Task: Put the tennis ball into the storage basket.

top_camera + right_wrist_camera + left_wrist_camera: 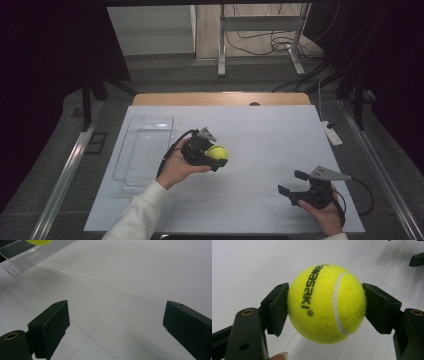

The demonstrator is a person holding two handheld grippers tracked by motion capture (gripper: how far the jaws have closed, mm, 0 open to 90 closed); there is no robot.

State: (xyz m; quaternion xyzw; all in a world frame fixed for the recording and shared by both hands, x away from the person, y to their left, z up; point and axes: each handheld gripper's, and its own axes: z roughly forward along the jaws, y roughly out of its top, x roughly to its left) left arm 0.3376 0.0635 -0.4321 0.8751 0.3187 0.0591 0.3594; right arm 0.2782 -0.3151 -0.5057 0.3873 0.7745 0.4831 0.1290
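A yellow tennis ball with black lettering is held above the white table near its middle. My left gripper is shut on it; in the left gripper view the ball sits pinched between both black pads, off the surface. My right gripper rests low at the table's front right, open, with nothing between its jaws. In the right gripper view its pads stand wide apart over bare table, and the ball's underside peeks in at the top left.
A clear plastic tray lies on the left part of the white table; its edge appears in the right gripper view. A white power strip sits off the table's right edge. Metal frame legs stand beyond the far edge.
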